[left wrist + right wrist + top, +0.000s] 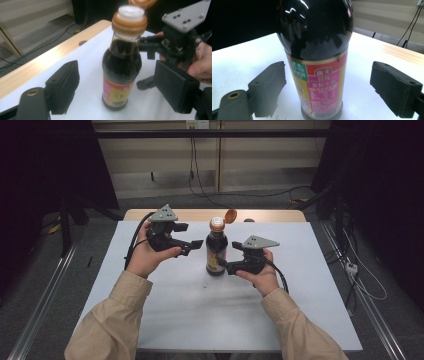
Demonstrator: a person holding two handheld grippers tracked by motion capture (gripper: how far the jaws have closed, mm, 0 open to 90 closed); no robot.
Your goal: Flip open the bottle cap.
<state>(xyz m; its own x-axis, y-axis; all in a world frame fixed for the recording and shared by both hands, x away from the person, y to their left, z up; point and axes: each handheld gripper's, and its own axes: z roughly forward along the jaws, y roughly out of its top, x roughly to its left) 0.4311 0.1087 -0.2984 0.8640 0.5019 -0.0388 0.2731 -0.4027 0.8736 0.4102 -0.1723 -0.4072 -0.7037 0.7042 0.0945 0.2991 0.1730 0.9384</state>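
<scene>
Jaws of the left gripper are held apart, nothing pressed between them, with the bottle seen just beyond in the left gripper view. Jaws of the right gripper are likewise spread, clear gaps kept on both sides of the bottle's base. The bottle is stood upright mid-table, flip cap open, white mat bare around it, wooden edge behind.

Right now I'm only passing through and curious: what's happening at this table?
A person holds a gripper in each hand beside a dark sauce bottle standing upright on the white table. Its orange flip cap is hinged open. The left gripper is near the bottle's upper part, the right gripper near its base. Both sets of jaws stand open, clear of the glass.
</scene>
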